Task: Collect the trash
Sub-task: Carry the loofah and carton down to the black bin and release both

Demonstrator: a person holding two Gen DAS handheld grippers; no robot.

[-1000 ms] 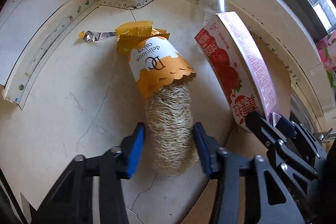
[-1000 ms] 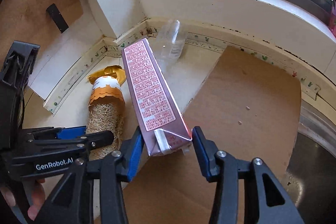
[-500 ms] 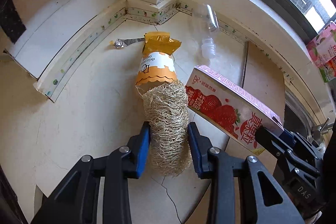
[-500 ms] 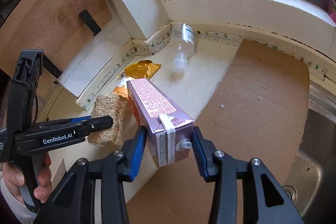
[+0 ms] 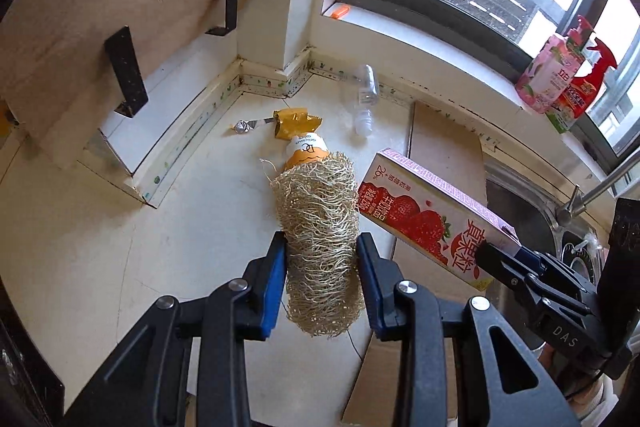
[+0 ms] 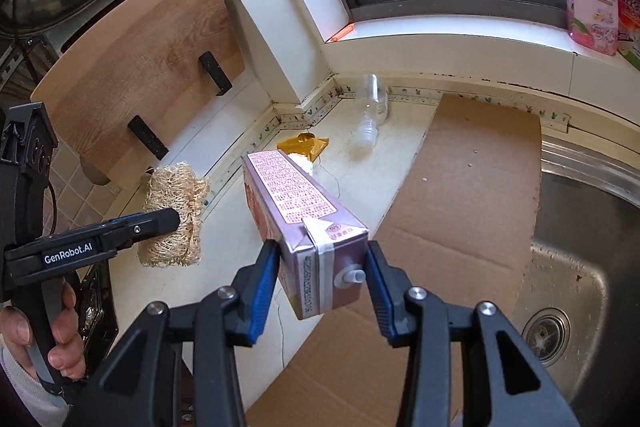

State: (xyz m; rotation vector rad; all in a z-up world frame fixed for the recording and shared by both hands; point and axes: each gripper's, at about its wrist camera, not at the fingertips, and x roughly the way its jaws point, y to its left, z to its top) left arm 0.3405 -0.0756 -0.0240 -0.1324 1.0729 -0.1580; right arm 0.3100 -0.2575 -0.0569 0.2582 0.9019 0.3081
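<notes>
My left gripper (image 5: 320, 279) is shut on a straw-coloured loofah scrubber (image 5: 320, 227) and holds it above the counter; it also shows in the right wrist view (image 6: 174, 215). My right gripper (image 6: 320, 287) is shut on a pink strawberry milk carton (image 6: 304, 215), held off the counter, also seen in the left wrist view (image 5: 428, 223). An orange snack wrapper (image 5: 298, 135), a small foil scrap (image 5: 242, 126) and a clear plastic bottle (image 5: 366, 99) lie on the counter beyond.
A flat cardboard sheet (image 6: 460, 207) covers the counter beside the steel sink (image 6: 580, 267). A wooden cutting board (image 6: 140, 67) leans on the left wall. Soap bottles (image 5: 548, 75) stand on the window sill. The corner walls close in behind the trash.
Both grippers have risen and pulled back from the counter, carrying the loofah and the carton. The loofah has come off the orange wrapper, which stays on the counter.
</notes>
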